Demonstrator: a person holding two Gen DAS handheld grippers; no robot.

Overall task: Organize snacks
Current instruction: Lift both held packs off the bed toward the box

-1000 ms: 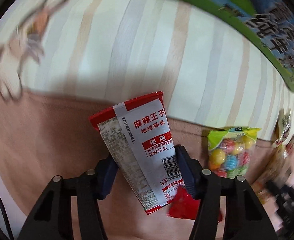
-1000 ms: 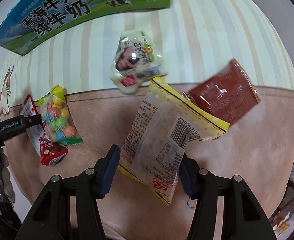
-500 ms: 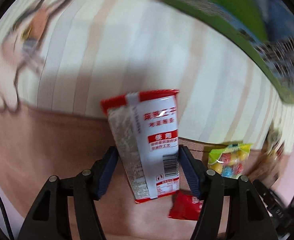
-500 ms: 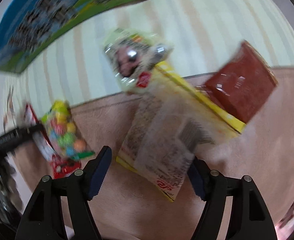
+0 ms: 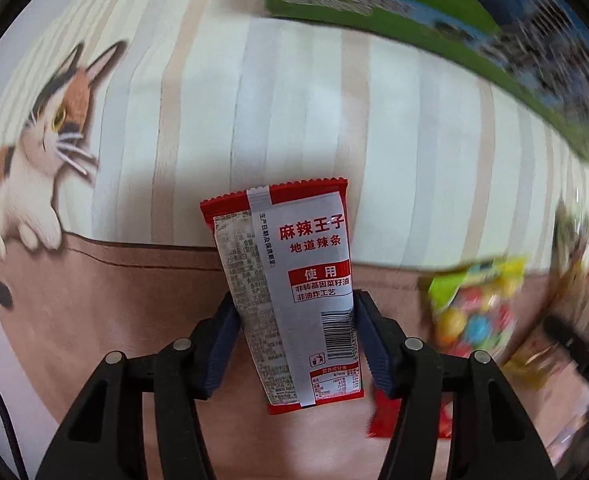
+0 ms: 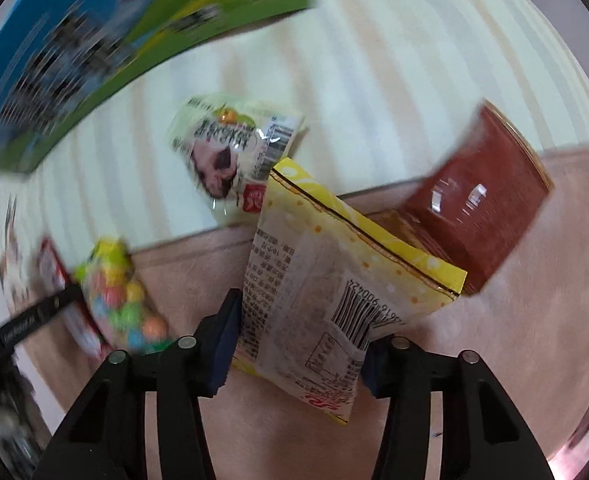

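Observation:
My left gripper (image 5: 296, 334) is shut on a red and white spicy-strip packet (image 5: 294, 280) and holds it upright above the mat. My right gripper (image 6: 300, 336) is shut on a yellow and clear snack bag (image 6: 334, 276), lifted off the mat. A bag of coloured candy balls (image 5: 474, 312) lies to the right in the left wrist view and also shows in the right wrist view (image 6: 122, 300). A small red packet (image 5: 382, 416) lies under my left gripper. A pale green packet (image 6: 234, 156) and a brown packet (image 6: 482, 196) lie beyond the yellow bag.
A green and blue milk carton box (image 5: 434, 12) stands at the back; it also shows in the right wrist view (image 6: 94, 40). The surface is a striped cream and pink cloth (image 5: 134, 320) with a printed cat (image 5: 42, 152).
Both grippers have lifted and tilted with their packets. The left view swung left so the cat print shows fully. The yellow bag rose above the brown packet.

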